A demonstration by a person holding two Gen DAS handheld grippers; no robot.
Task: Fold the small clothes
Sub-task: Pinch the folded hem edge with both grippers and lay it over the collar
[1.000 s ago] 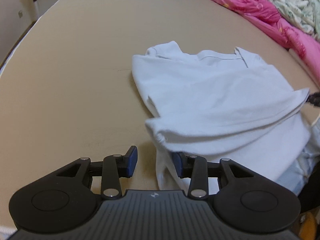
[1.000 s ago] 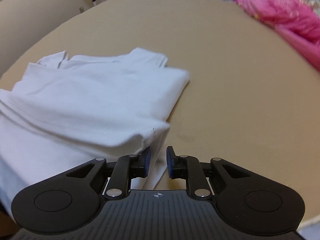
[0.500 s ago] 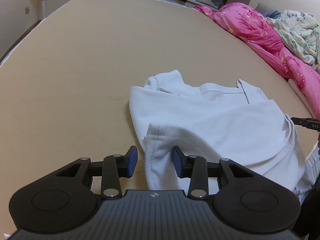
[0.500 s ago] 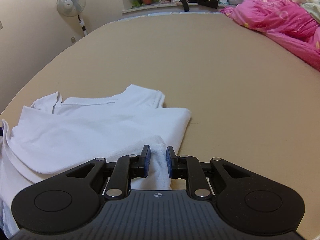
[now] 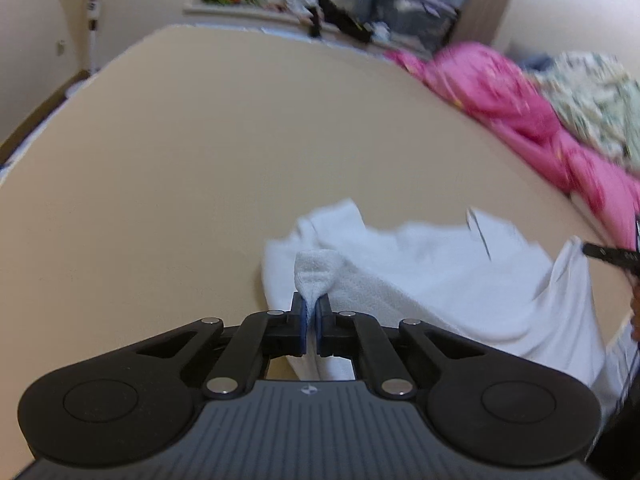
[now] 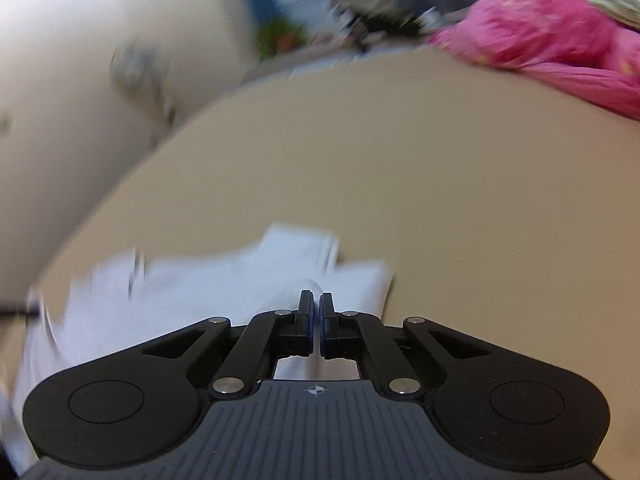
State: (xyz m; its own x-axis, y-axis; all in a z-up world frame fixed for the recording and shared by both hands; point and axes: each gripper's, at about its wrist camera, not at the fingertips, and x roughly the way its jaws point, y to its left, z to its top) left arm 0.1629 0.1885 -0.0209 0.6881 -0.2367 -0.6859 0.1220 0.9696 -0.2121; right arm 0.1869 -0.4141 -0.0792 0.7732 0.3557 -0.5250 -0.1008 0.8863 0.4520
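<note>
Your left gripper [image 5: 311, 311] and right gripper [image 6: 316, 309] each clench an edge of the white shirt [image 5: 432, 276] lying near on the tan surface [image 5: 224, 152], pink bedding [image 5: 520, 108] far right, fan [image 5: 90, 4] clear only in the left view.

Motion blur smears the right-wrist view: the pedestal fan [image 6: 138, 68] at ten o'clock and the potted green plant [image 6: 280, 36] at twelve lose detail. The crumpled white cotton shirt [image 6: 192, 280] runs off the frame at eight o'clock.
</note>
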